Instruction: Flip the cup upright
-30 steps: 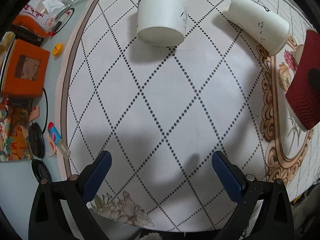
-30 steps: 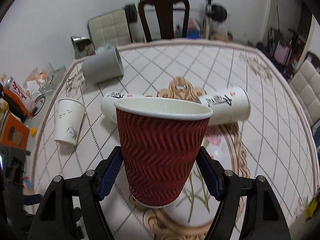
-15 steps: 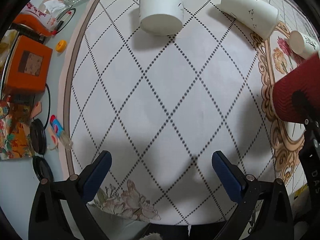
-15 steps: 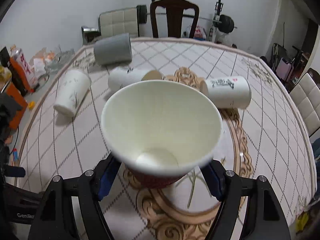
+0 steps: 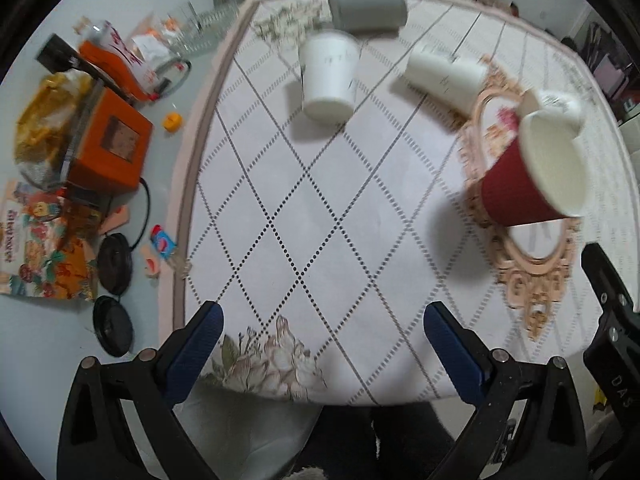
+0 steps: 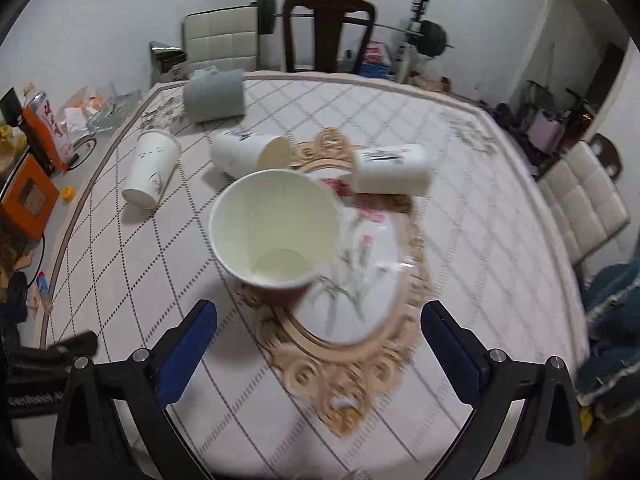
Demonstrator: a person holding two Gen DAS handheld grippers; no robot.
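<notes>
White walls and a dark wooden chair [image 6: 329, 28] stand behind the round table [image 6: 480, 184], whose quilted cloth carries a dotted diamond grid and a gilt floral medallion [image 6: 360, 308] near its middle. At about nine o'clock, off the cloth's edge, sits an orange box [image 5: 110, 144] among wrappers and black lids. Moving rightward, a white cup [image 6: 150, 168] lies on its side at ten o'clock, a grey cup [image 6: 214, 94] lies tipped over at eleven, and two more white cups [image 6: 250, 152] [image 6: 392, 168] lie toppled near twelve and one o'clock. The red ripple cup [image 6: 276, 236] stands mouth-up on the medallion's left rim, its pale inside showing; whether it stands quite level I cannot tell from the blur. The left gripper [image 5: 320, 338] hovers over the near cloth at six o'clock, jaws spread wide with nothing between them. The right gripper [image 6: 318, 342] sits just behind the red cup, jaws likewise parted and clear of its sides.
</notes>
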